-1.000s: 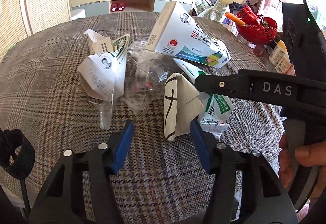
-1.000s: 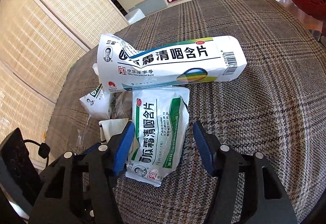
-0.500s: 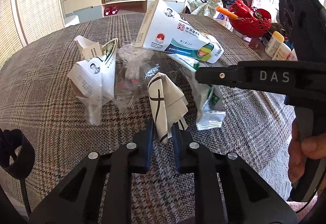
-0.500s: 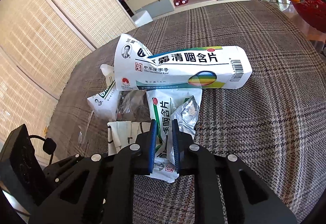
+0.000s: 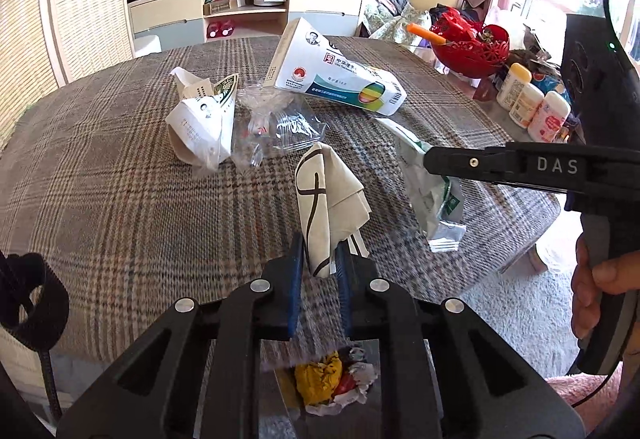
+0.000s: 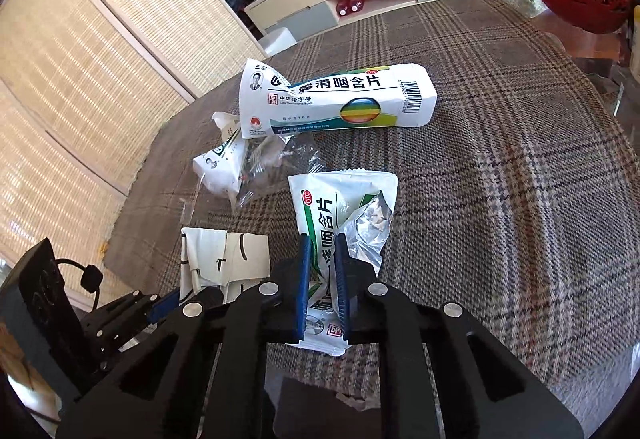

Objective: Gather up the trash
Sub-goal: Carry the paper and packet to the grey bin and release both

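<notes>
A round bench covered in a brown and grey plaid woven cloth carried the litter. Toward its far side lay a long, crumpled white medicine box printed with a rainbow oval and a barcode, one end tilted up. Left of it sat a crushed white carton with green print, and touching that, between the two, a crinkled sheet of clear plastic wrap lay flat on the cloth. On the bench's far right edge stood a red openwork bowl, with three small white bottles just beside it.
</notes>
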Demonstrator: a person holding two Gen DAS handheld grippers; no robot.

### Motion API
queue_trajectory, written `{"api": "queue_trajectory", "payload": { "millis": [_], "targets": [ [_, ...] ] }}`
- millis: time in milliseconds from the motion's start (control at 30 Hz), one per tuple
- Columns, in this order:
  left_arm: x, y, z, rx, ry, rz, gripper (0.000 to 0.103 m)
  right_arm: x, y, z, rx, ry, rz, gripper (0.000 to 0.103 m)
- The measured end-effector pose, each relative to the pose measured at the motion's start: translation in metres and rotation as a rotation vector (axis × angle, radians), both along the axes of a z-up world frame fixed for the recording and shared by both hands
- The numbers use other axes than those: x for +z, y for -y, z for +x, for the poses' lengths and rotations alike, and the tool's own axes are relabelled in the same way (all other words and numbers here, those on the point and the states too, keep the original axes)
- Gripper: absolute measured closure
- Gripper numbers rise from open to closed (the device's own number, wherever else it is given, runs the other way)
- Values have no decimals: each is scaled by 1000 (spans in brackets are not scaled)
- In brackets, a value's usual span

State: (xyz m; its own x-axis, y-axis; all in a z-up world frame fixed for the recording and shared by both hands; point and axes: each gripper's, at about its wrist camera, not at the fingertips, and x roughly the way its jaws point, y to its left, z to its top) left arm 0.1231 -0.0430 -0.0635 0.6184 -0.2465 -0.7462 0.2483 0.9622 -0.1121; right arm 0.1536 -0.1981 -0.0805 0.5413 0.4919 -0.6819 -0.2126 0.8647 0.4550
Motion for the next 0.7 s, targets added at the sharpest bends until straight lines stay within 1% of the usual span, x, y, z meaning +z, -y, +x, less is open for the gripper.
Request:
{"api": "queue_trajectory", "payload": {
  "millis": [100,167,267,367,433,567,700],
  "targets": [
    [1,2,-18,-3,5,12,89,6,-2,-21,14,33,-33,89],
    [2,3,-30,-6,13,12,89,6,-2,-37,20,48,-37,89],
    [2,2,-52,-9,22,-17,89,0,0,-61,33,49,-10,89],
    [0,1,-74,-12,28,-50,89,-7,-1,-82,55,47,-6,89],
    [-4,4,-90,-14,32,-49,89,-12,-3,-97,64,50,-12,89],
    [-21,8,-117,-11,22,-41,88,-26,-2,-120,71,32,3,89],
    [-45,6,-135,1,-24,-44,88,-44,-2,-136,69,4,0,89]
  ]
}}
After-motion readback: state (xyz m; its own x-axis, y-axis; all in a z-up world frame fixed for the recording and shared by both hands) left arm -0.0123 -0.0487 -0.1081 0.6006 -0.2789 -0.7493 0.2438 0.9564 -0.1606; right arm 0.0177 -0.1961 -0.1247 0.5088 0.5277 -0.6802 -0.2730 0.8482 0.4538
